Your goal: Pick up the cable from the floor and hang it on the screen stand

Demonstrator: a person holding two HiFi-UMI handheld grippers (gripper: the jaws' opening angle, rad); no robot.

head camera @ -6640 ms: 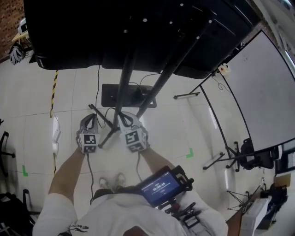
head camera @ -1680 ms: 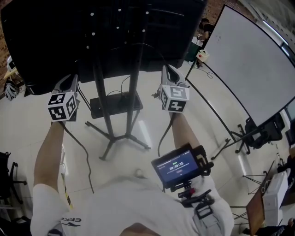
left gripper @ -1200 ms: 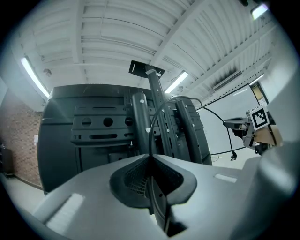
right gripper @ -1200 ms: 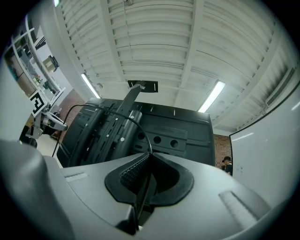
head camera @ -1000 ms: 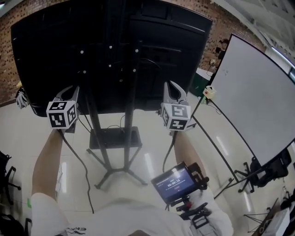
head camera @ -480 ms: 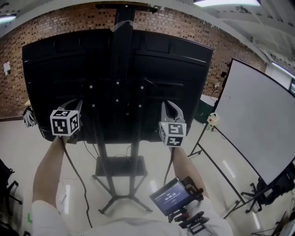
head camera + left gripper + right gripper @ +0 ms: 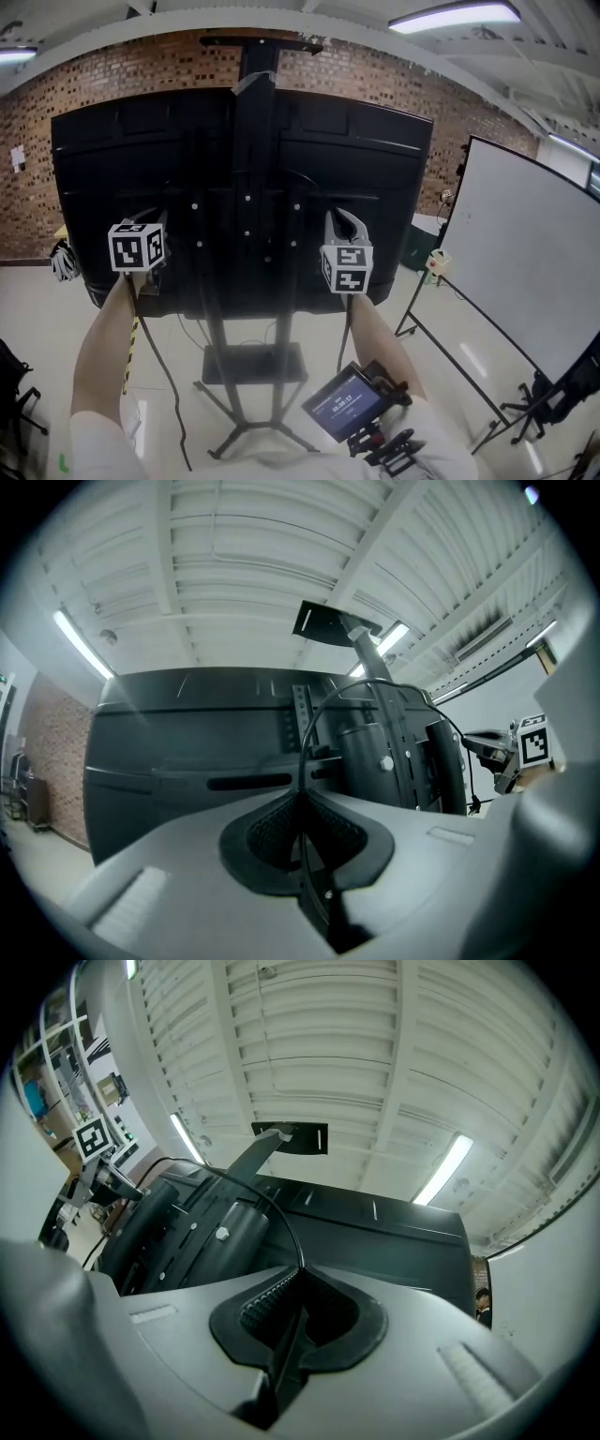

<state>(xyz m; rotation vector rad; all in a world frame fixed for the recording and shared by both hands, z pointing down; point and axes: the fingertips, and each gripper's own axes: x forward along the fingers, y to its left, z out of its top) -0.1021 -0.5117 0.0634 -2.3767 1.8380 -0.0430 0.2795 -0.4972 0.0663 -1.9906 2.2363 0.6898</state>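
Left gripper, mid left of head view: jaws pinched almost together on the thin black cable. The cable rises out of the pads and arcs right, in front of the screen stand column. Right gripper, centre right: jaws also clamped on the same cable, which curves off to upper left of its view toward the stand. Both grippers are raised behind the black screen, one on each side of the column. Can't tell whether the cable touches the stand.
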